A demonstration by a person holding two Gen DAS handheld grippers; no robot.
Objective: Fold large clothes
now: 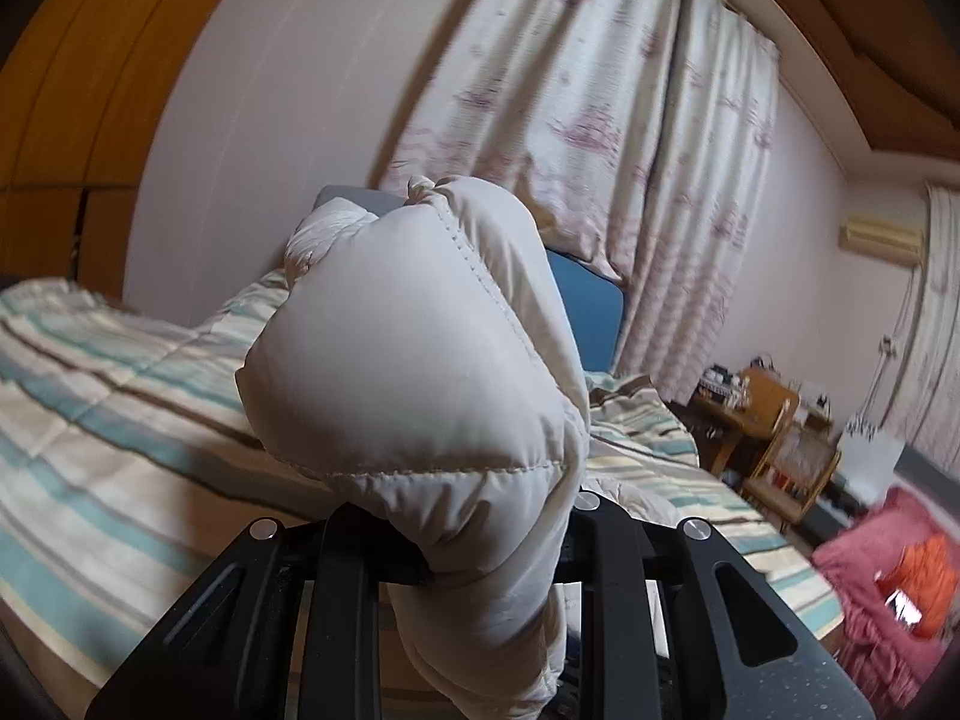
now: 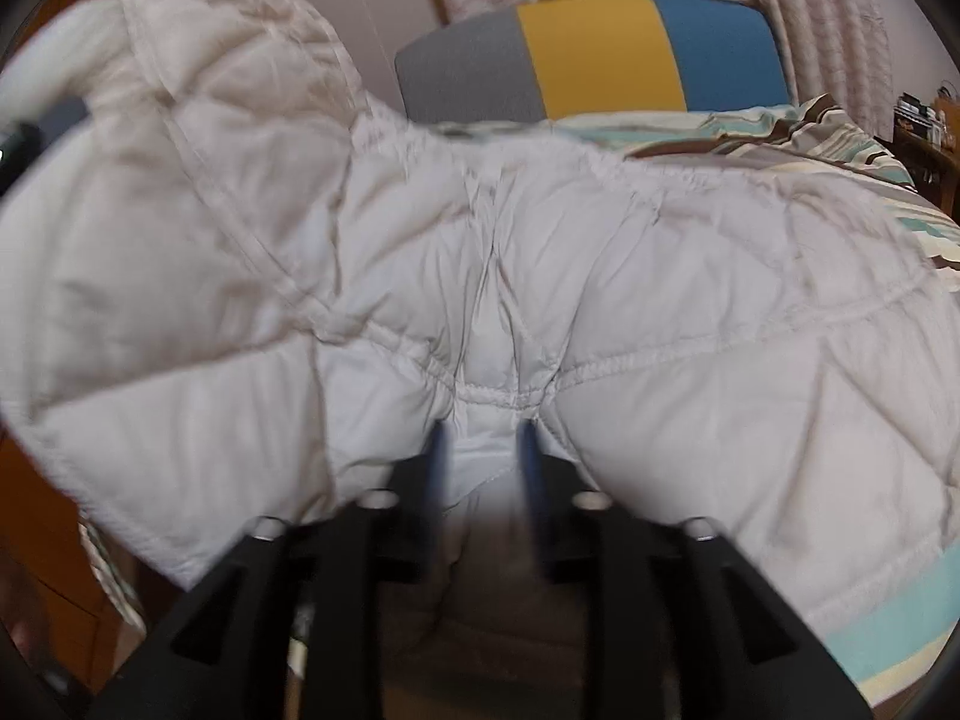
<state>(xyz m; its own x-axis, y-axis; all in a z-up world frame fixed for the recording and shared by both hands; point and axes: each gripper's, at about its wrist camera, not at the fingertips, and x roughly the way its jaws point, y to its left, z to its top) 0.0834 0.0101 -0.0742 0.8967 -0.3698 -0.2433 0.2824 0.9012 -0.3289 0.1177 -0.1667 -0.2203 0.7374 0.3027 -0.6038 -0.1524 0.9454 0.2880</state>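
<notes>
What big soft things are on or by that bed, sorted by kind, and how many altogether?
Quilted white jacket: 1
Striped bed quilt: 1
Grey, yellow and blue cushion: 1
Patterned curtains: 1 set
Total: 4

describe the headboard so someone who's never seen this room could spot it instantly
Start at the bed with the striped quilt in teal, cream and brown. At its far end, in front of the floral curtains, stands the padded headboard. Nothing else there has its three plain vertical colour blocks: grey, mustard yellow, blue.
</notes>
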